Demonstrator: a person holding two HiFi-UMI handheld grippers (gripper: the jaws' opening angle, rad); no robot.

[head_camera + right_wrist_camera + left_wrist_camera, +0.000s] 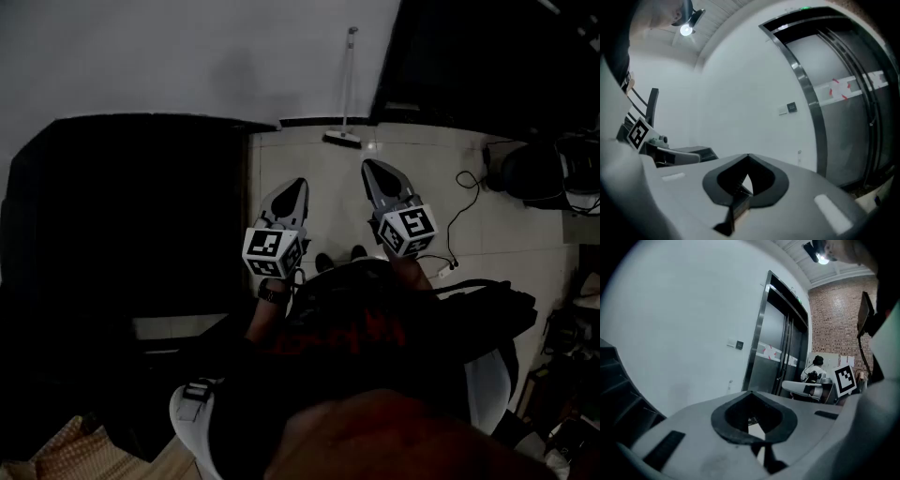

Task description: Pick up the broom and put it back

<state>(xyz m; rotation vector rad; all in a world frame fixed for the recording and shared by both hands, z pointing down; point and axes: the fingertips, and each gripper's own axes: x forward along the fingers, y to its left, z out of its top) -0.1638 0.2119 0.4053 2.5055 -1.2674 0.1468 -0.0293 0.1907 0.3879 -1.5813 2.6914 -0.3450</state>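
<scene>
Tile floor, pale, in the head view: broom (342,138) stands upright against the white wall, head on the floor, well ahead of both grippers. Left gripper (299,184) and right gripper (369,166) sit side by side, apart, tips toward it.

Left gripper view: jaws pressed together, nothing between. Steel lift doors (780,352) and brick wall (834,324) beyond, both dark in the head view.

Right gripper view: jaws pressed together, empty. Same doors, plus a ceiling lamp (686,29).
</scene>
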